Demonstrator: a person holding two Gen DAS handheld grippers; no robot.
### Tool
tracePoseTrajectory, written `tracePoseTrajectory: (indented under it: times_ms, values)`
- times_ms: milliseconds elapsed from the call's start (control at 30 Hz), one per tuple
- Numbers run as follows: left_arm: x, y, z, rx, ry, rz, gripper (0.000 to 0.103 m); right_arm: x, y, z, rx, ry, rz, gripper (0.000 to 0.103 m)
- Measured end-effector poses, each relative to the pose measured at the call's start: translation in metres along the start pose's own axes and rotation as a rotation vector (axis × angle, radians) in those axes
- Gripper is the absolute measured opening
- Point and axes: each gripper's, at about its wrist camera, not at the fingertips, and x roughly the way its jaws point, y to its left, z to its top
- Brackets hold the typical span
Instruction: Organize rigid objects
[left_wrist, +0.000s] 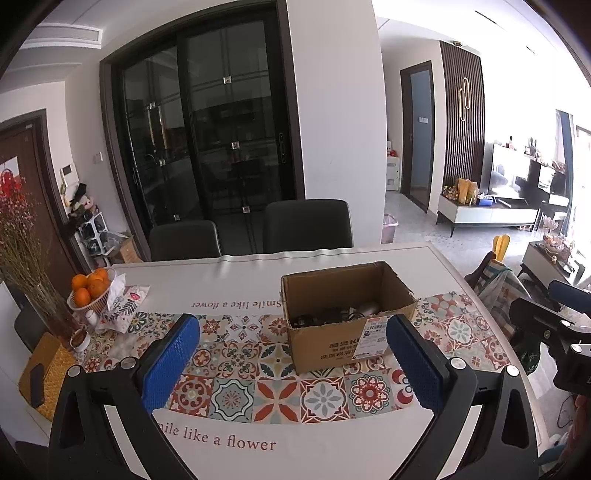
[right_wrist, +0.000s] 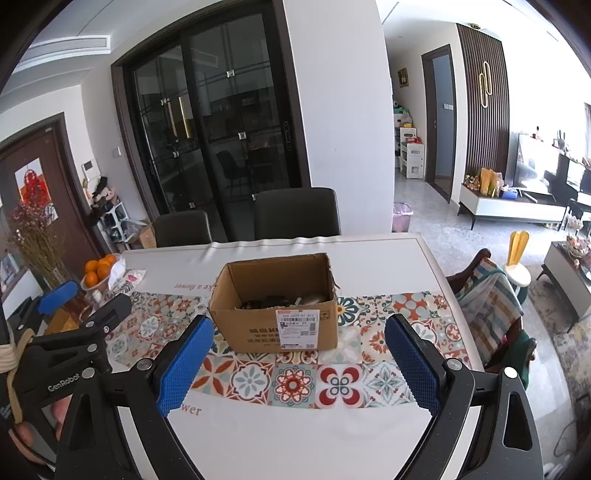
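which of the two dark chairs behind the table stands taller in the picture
The chair on the right, directly behind the cardboard box: its backrest rises higher than that of the chair on the left, nearer the bowl of oranges.

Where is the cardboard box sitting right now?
The cardboard box stands open-topped on the patterned tile runner at mid-table, ahead of the right tongs in the right wrist view, with the bowl of oranges far to its left.

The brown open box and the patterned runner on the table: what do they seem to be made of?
The brown open box: corrugated cardboard, matte, by its torn raw rim, fold lines and stuck-on shipping label. The patterned tile-print runner: likely a printed vinyl or coated cloth, smooth and flat, faintly glossy; the pictures leave this open.
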Motion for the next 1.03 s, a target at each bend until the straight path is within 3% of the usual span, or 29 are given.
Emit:
tracePoseTrajectory:
  times_ms: [1033]
  values:
    - [-0.003, -0.007, -0.009, -0.013, 0.025, -0.011, 0.103, -0.004, 0.000, -0.011, 0.000, 0.018, 0.011, 0.094]
